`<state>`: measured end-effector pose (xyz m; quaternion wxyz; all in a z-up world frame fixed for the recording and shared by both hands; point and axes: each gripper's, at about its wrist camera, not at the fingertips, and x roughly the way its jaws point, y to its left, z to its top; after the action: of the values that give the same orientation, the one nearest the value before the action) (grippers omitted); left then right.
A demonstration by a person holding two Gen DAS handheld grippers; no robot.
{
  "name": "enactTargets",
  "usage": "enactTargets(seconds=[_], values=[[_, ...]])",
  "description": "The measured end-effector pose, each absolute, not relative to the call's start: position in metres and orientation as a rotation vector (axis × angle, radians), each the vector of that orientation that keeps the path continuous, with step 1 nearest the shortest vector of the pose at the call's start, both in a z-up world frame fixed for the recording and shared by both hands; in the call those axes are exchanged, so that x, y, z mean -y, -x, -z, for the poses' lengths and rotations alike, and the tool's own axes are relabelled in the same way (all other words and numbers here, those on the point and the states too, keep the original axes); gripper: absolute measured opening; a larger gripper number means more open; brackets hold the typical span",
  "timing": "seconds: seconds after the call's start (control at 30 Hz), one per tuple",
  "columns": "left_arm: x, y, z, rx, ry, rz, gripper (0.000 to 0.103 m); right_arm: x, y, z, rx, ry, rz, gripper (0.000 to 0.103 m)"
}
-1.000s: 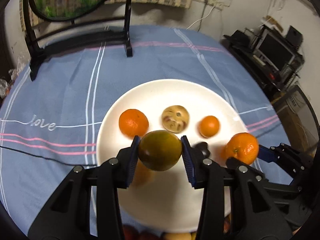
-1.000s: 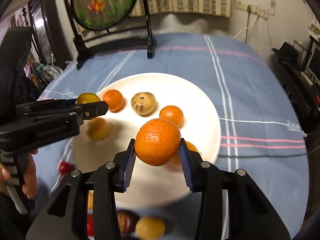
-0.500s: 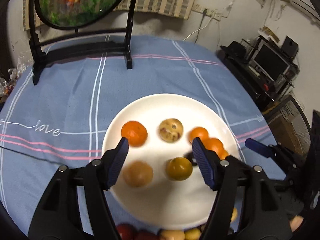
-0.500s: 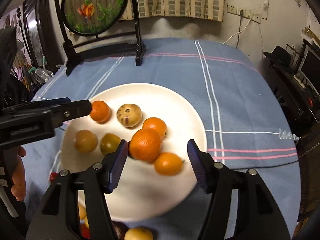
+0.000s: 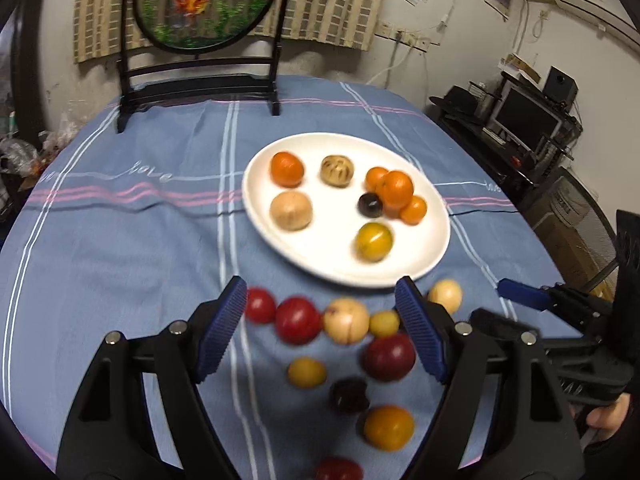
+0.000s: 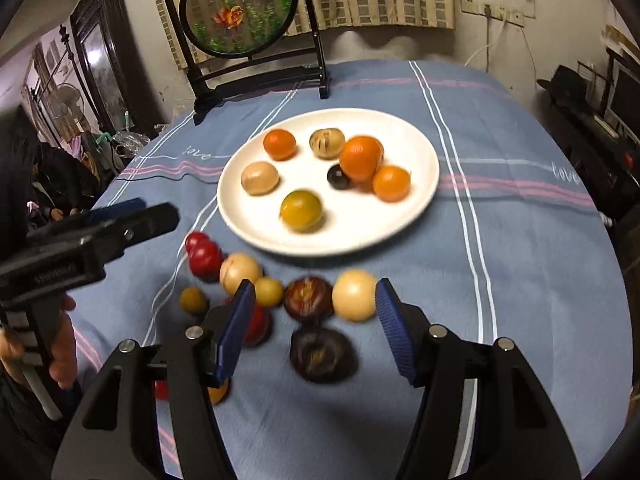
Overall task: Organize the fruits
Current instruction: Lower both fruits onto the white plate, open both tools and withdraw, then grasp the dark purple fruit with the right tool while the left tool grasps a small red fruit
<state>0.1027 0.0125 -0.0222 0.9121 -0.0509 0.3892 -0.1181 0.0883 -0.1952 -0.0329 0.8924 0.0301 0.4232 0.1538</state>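
A white plate (image 5: 344,272) (image 6: 424,152) holds several fruits: oranges (image 5: 396,189) (image 6: 360,158), a yellow-green fruit (image 5: 374,241) (image 6: 301,210), a tan fruit (image 5: 291,211), a brown speckled one (image 5: 337,171) and a small dark one (image 5: 370,205). Loose fruits lie on the cloth in front of the plate: red (image 5: 298,320) (image 6: 205,258), pale (image 5: 346,320) (image 6: 354,295), yellow (image 5: 388,428) and dark (image 6: 322,354). My left gripper (image 5: 322,328) is open and empty above the loose fruits. My right gripper (image 6: 314,326) is open and empty above them too.
A blue striped tablecloth (image 5: 120,260) covers the round table. A black-framed round goldfish screen (image 5: 200,20) (image 6: 244,12) stands at the table's far side. Shelves with electronics (image 5: 524,120) stand at the right. The other gripper and hand show at each view's edge (image 6: 80,240) (image 5: 560,308).
Both grippers let go of their fruits onto the plate: the yellow-green one from the left, the orange from the right. Both then pulled back toward the loose fruits in front.
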Motion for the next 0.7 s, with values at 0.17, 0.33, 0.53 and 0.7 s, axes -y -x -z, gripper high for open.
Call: enactTargets(seconds=[0.17, 0.33, 0.53, 0.7], values=[[-0.032, -0.085, 0.031, -0.811, 0.137, 0.208, 0.079, 0.205, -0.081, 0.032, -0.875, -0.096, -0.284, 0.063], [-0.046, -0.078, 0.034, -0.816, 0.167, 0.191, 0.079, 0.204, -0.075, 0.037, -0.888, -0.092, -0.288, 0.063], [-0.050, -0.073, 0.037, -0.820, 0.176, 0.196, 0.079, 0.197, -0.071, 0.050, -0.929, -0.062, -0.285, 0.063], [-0.054, -0.067, 0.039, -0.824, 0.173, 0.194, 0.079, 0.184, -0.074, 0.069, -0.970, -0.004, -0.270, 0.063]])
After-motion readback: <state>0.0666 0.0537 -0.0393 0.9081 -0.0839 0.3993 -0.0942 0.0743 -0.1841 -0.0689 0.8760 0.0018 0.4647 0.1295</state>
